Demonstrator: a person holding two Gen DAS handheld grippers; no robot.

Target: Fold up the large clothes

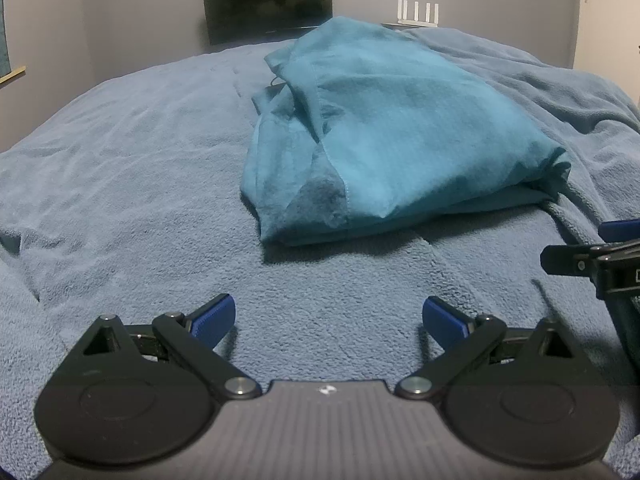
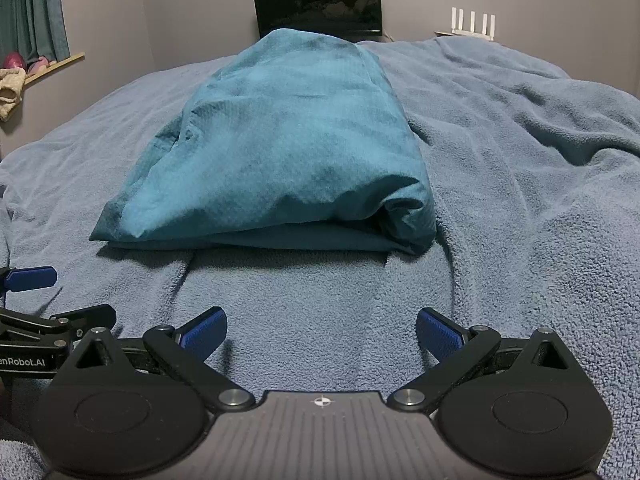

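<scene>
My left gripper (image 1: 329, 317) and right gripper (image 2: 321, 328) both hang spread wide, gripping nothing (blue pads apart), just short of the folded teal cloth bundle (image 2: 280, 148) lying on the blue fleece blanket (image 2: 520, 184).

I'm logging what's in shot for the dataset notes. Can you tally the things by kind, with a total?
Grippers: 2, left gripper and right gripper, both open and empty
Folded teal garment: 1
Blue fleece blanket covering the bed: 1
Dark screen at the far wall: 1
White router with antennas: 1
Total: 6
</scene>
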